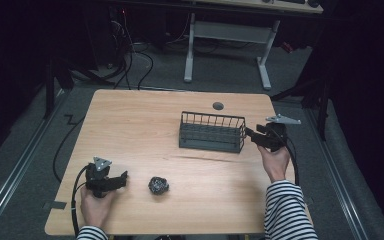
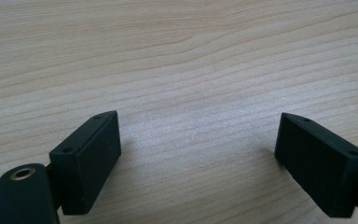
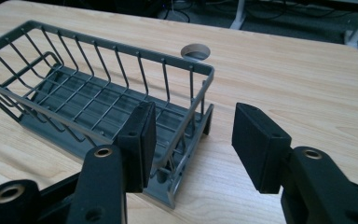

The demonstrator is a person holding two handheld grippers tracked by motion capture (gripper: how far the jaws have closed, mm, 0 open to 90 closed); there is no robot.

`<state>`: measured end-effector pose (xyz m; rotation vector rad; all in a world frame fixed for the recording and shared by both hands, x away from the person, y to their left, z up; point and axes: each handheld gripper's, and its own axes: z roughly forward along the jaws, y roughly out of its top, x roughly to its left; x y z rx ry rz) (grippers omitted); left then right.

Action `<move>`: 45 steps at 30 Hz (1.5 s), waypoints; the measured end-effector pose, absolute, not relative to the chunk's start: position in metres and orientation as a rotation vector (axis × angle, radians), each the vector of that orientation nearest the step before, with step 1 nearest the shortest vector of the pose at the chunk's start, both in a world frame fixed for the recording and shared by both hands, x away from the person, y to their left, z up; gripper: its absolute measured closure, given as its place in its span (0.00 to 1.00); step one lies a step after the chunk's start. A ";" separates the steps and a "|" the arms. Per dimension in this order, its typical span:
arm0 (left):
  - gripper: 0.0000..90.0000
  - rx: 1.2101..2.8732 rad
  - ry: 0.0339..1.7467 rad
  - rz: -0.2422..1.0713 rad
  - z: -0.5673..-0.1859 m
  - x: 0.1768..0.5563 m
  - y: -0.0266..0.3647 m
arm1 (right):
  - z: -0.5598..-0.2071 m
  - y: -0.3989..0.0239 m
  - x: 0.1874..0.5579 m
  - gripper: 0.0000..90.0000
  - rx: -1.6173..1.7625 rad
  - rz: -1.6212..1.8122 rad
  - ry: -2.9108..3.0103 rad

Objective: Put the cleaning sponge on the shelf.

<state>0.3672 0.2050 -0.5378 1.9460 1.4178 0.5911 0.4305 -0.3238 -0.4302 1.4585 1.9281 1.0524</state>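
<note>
On table (image 1: pixel 130 125): one basket (image 1: pixel 212 131) (wire), one wad (image 1: pixel 158 185).

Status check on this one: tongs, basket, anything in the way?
Left tongs open, low over bare table. Right tongs open, astride the wire basket end rim, not gripping. Basket empty, upright. Dark crumpled lump near left tongs, untouched. Nothing in the way.

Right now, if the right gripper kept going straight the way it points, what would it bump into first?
Most likely the basket. The right gripper points at its near end with jaws open, the end wall about in line with the gap. Depth is hard to judge, so one pad may touch first.
</note>
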 end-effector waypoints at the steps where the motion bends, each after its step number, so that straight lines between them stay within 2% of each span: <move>1: 0.17 1.946 1.418 0.591 -0.538 0.367 0.205 | -0.431 -0.322 0.433 0.56 1.460 1.049 1.936; 15: 0.17 1.945 1.418 0.591 -0.538 0.367 0.205 | -0.453 -0.314 0.456 0.58 1.528 1.036 1.985; 27: 0.17 1.945 1.418 0.591 -0.538 0.367 0.205 | -0.454 -0.311 0.454 0.70 1.520 1.046 2.038; 37: 0.17 1.945 1.418 0.591 -0.538 0.367 0.205 | -0.454 -0.304 0.446 0.70 1.490 0.997 2.088; 45: 0.17 1.944 1.418 0.592 -0.538 0.367 0.205 | -0.454 -0.282 0.433 0.70 1.434 0.951 2.141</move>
